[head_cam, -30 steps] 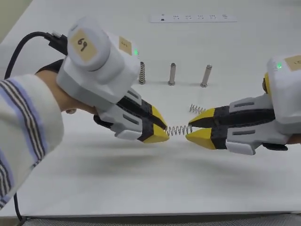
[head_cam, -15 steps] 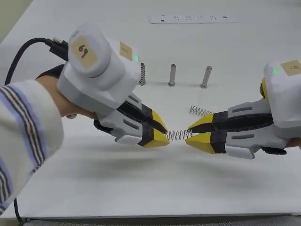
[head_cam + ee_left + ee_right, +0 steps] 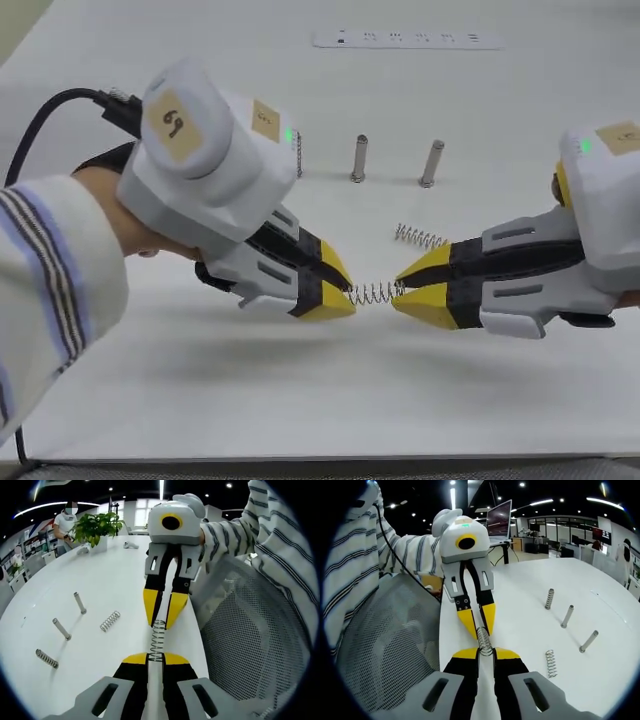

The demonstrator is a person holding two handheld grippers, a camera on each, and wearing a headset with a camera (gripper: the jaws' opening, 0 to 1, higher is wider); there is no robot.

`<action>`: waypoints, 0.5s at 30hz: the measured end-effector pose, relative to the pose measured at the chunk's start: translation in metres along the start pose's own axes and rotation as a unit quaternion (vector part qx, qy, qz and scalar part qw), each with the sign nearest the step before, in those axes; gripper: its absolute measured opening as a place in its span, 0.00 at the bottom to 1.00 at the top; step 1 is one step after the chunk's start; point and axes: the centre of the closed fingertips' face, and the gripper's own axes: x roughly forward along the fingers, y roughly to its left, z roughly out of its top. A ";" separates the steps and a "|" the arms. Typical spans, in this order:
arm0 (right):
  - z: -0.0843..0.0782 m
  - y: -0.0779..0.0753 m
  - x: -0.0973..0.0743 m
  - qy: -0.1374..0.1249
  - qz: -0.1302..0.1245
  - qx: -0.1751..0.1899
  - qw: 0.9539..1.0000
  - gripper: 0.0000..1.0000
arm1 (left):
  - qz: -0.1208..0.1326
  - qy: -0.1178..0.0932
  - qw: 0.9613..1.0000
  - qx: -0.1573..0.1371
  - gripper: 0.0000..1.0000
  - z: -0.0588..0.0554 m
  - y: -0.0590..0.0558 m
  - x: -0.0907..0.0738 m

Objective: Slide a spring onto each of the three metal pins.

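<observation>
1. White workbench top (image 3: 300, 400) is seen in the head view. A short coiled metal spring (image 3: 375, 293) is held level above it, one end clamped by the yellow-tipped left gripper (image 3: 340, 295) and the other by the yellow-tipped right gripper (image 3: 402, 290). A loose second spring (image 3: 418, 237) lies just behind them. Farther back stand a bare upright metal pin (image 3: 358, 158), another bare pin (image 3: 431, 163) and a spring-covered pin (image 3: 298, 160).
2. In the left gripper view, the left jaws are closed on the near end of the coiled metal spring, and the right gripper's tips are pinched on its far end.
3. In the right gripper view, the spring's end is gripped between the right jaws, and a grey mesh chair back (image 3: 385, 645) is seen beside the bench edge.
</observation>
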 end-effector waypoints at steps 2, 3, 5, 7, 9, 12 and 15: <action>-0.001 0.000 -0.001 0.006 -0.001 -0.001 1.000 0.08 | 0.000 -0.003 1.000 -0.004 0.02 0.001 0.000 0.001; -0.002 0.000 -0.002 0.012 0.000 0.003 1.000 0.08 | 0.000 -0.005 1.000 -0.006 0.02 0.001 -0.001 0.002; -0.002 0.000 -0.003 0.015 0.002 0.010 1.000 0.08 | -0.001 -0.008 1.000 -0.004 0.02 0.001 -0.002 0.004; -0.003 0.000 -0.004 0.022 0.002 0.012 1.000 0.08 | 0.001 -0.013 1.000 -0.003 0.02 0.002 -0.003 0.005; -0.003 0.000 -0.005 0.029 0.001 0.009 1.000 0.07 | 0.002 -0.019 1.000 -0.003 0.02 0.003 -0.003 0.006; -0.004 -0.001 -0.008 0.040 -0.002 0.006 0.999 0.07 | 0.006 -0.036 0.999 0.011 0.02 0.007 -0.003 0.007; -0.002 -0.003 -0.011 0.046 -0.004 0.010 0.999 0.07 | 0.009 -0.054 0.998 0.007 0.02 0.009 -0.002 0.008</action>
